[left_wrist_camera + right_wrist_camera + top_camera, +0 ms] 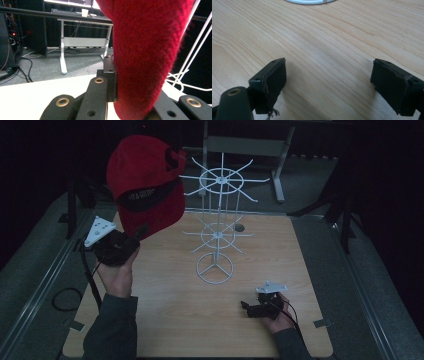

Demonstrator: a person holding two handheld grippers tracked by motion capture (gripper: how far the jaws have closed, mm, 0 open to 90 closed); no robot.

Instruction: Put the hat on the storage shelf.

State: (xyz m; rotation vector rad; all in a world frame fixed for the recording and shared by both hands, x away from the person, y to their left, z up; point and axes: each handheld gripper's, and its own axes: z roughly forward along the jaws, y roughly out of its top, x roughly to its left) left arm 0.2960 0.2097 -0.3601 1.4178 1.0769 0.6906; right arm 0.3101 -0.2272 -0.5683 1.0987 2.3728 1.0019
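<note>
Cap (145, 185) hangs raised in left gripper (125, 245), jaws clenched on its brim, up-left of rack (220, 220); top hooks lie to its right. Right gripper (248, 307) rests on table (165, 320), jaws released, nothing between them.

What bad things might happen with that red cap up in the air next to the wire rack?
The left gripper pinches only the edge of the red cap, so the cap might slip out and drop onto the table. The cap hangs right beside the thin arms of the white wire rack; a swing could snag one or tip the rack, since the right gripper rests open, not steadying it.
</note>
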